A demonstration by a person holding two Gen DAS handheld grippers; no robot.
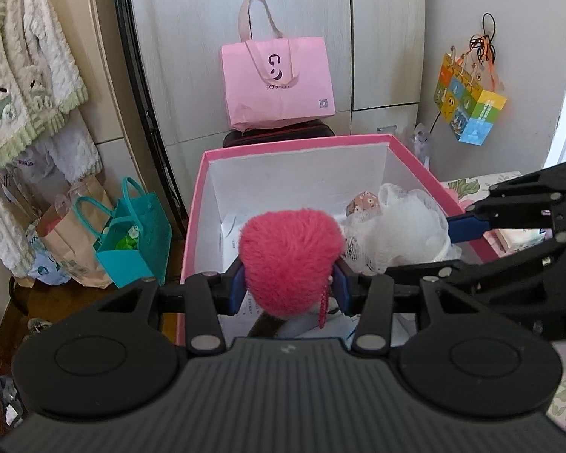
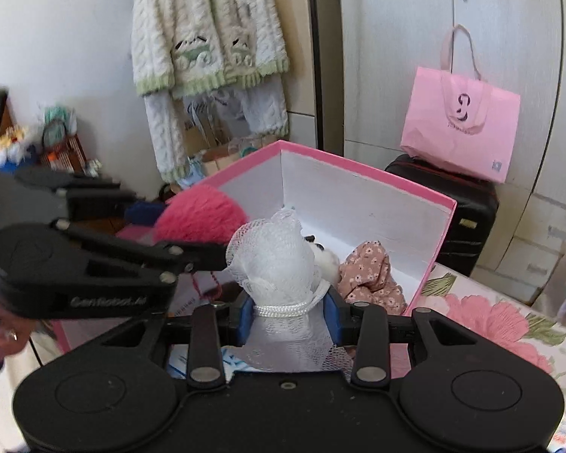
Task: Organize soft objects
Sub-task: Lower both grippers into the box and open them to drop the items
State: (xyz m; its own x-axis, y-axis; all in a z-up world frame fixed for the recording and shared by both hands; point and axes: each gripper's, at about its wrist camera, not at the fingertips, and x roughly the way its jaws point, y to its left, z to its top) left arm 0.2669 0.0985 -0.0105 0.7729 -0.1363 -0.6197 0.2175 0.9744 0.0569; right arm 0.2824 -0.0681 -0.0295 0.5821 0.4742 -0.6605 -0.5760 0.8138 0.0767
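A pink box (image 1: 203, 188) with white inner walls stands open in front of me. My left gripper (image 1: 288, 283) is over its near edge, its blue pads pressed on the sides of a fluffy pink ball (image 1: 290, 256) with a braided cord hanging down. In the right wrist view my right gripper (image 2: 288, 313) is shut on a white mesh bath sponge (image 2: 279, 256) above the box (image 2: 358, 196). The pink ball (image 2: 200, 211) hangs to its left. In the box lie a floral cloth piece (image 2: 369, 271) and a small black-and-white plush (image 2: 326, 256).
A pink paper bag (image 1: 279, 83) sits on a black suitcase (image 2: 468, 204) behind the box, against grey cupboards. Teal and brown bags (image 1: 132, 234) stand on the floor at the left under a hanging knit sweater (image 2: 207, 30). Floral bedding (image 2: 483, 321) lies on the right.
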